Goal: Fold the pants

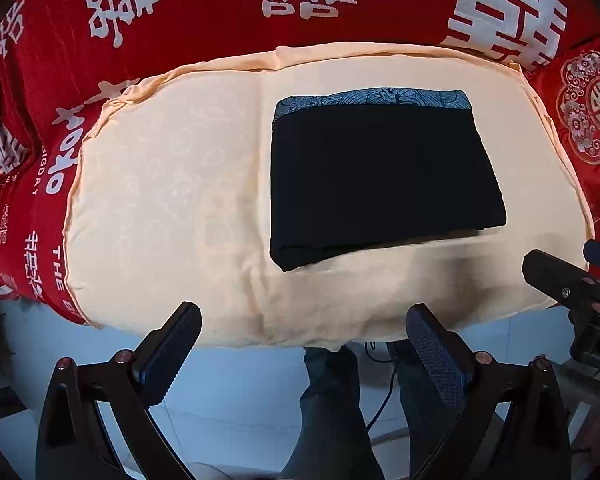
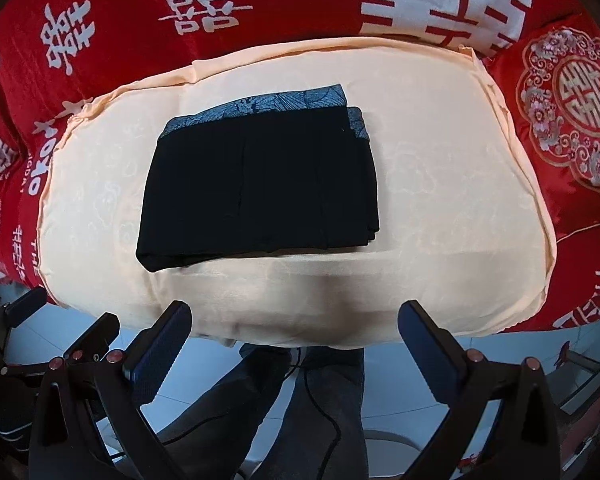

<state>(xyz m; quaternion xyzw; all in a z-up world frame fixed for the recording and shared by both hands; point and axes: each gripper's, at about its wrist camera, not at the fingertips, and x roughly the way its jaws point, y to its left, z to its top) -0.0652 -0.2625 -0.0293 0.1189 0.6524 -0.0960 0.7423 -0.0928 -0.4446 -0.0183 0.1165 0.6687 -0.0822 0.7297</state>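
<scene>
Pants lie folded into a compact dark rectangle on the cream cushion, clear of both claws.

Left claw: spread wide, nothing between the fingers, hanging over the cushion's near edge and pointing down. Pads not touching cloth.

Right claw: also spread wide and empty, over the same near edge, just beside the left one; a finger of it shows at the right edge of the left view.

Outward from the claws: bare cream cushion, then the pants, well apart from the fingertips. They sit nearer the cushion's far side. A blue patterned waistband runs along the far edge, with a second strip of it showing at the right corner. Near edge shows stacked layers, slightly stepped at the right corner.

Handling, as a judgement: soft, limp, light fabric; no stiffness, so any lift from one point will let the layers slide and the fold open. Best hold would be both near corners pinched through all layers, or the thicker waistband edge. The dark cloth looks smooth, possibly a bit slippery.

Fold looks complete or nearly so.

Containers: none in view. The cushion rests on a red bedspread with white characters; below are the floor and the person's legs.
</scene>
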